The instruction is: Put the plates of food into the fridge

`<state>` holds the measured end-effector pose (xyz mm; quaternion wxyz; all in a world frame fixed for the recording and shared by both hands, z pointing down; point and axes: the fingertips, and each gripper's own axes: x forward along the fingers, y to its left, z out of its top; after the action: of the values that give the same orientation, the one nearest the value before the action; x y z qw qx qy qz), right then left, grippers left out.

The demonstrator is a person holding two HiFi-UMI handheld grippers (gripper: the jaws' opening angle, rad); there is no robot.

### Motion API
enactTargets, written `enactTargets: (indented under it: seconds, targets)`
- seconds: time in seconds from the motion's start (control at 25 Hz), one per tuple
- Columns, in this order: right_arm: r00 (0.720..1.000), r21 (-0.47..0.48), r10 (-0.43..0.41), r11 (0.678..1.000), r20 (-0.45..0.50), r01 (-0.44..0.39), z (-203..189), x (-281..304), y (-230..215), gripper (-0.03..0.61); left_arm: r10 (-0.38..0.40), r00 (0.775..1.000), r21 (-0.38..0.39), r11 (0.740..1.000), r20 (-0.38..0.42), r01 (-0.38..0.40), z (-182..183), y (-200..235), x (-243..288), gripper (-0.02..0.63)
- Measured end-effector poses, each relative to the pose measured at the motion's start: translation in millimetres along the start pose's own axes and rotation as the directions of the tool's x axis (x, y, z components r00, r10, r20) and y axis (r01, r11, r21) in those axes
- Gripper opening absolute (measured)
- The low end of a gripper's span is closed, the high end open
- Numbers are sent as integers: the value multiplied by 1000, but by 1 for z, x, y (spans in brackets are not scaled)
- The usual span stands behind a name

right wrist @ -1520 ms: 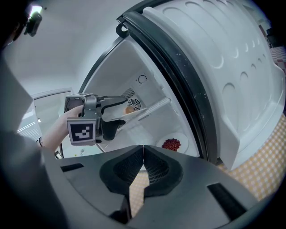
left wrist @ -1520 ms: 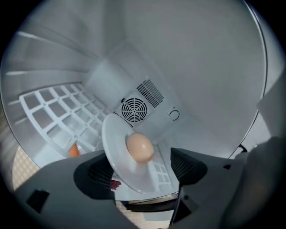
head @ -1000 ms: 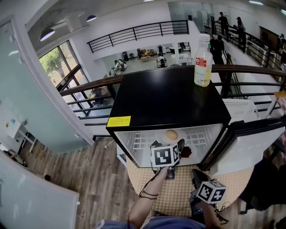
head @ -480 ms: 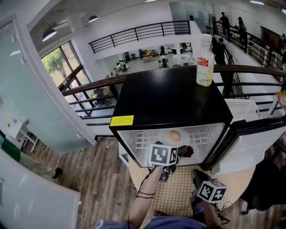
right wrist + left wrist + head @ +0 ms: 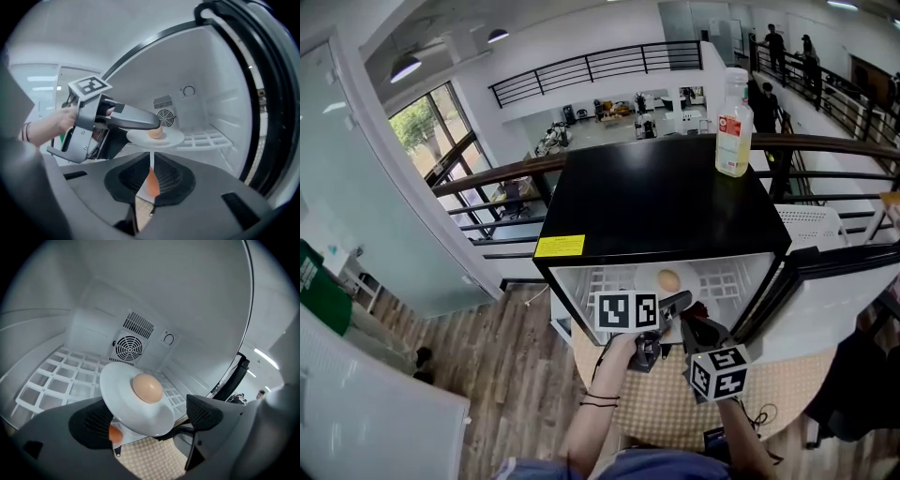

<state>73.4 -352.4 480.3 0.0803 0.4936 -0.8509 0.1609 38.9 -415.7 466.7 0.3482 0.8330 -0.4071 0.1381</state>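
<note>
While right claw (image 5: pixel 150 168) together and empty, left claw (image 5: pixel 147 416) newly wide apart around one plate (image 5: pixel 118 386), one bun (image 5: pixel 147 387).

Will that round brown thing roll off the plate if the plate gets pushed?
Probably. The round brown food looks smooth and domed and sits loose on the plate, so a jerk may roll it. The plate looks glossy and shallow, with little rim to stop it. A slow push should slide the stiff plate along the grid shelf.
</note>
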Motion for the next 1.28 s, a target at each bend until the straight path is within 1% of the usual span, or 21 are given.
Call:
enactTargets:
  seconds: [0.08,0.12,0.16,0.2,0.32,0.44,0.52,0.6,0.64,0.76,0.8,0.84,0.92,1.04,1.16,1.28]
  targets:
    - [1000,-77,-12,997,-26,10,1,12,6,24,-6,1000,-7,1000,-4,6,0,0,-1,476]
    - [999,-93,-15,996,-33,12,1,17,9,57,-5,1000,-1,1000,-9,5,0,-1,-1,476]
    - [999,-96,-16,995,-34,12,2,21,11,107,-1,1000,9,1000,-15,1,-1,-1,-1,476]
    - [999,-85,-16,996,-27,14,5,24,12,115,3,1000,23,1000,-22,-3,-2,-1,-1,476]
    - [999,-34,-40,999,8,40,15,30,8,114,2,999,71,997,-51,2,-4,-2,0,476]
    - [998,-9,-66,998,21,66,23,36,-3,114,-34,994,123,991,-102,47,-8,-4,-2,476]
    - [997,-4,-73,997,12,73,24,40,-8,114,-71,988,139,986,-140,91,-10,-5,-4,476]
    - [997,-4,-74,997,3,74,24,43,-10,114,-118,974,140,979,-192,146,-13,-5,-8,474]
    - [997,-5,-73,997,1,73,24,43,-10,110,-143,964,139,974,-225,177,-15,-6,-11,474]
    - [997,-7,-73,997,0,73,24,43,-11,105,-207,923,141,954,-326,264,-21,-9,-23,472]
    - [997,-6,-74,997,0,74,24,43,-12,103,-218,912,146,948,-347,282,-23,-10,-27,472]
    - [997,-6,-77,997,0,77,24,43,-12,98,-223,907,153,944,-358,293,-25,-10,-31,472]
    - [996,-15,-84,996,-2,84,23,43,-13,95,-226,911,158,943,-346,294,-26,-11,-36,472]
    - [995,-43,-103,994,-13,102,23,42,-11,95,-239,926,124,951,-291,284,-28,-10,-47,472]
    - [990,-57,-133,990,-50,130,15,37,-11,95,-246,936,101,955,-253,279,-34,-10,-58,471]
    - [983,-51,-162,986,-89,158,0,33,-12,95,-233,943,93,961,-237,261,-40,-5,-62,471]
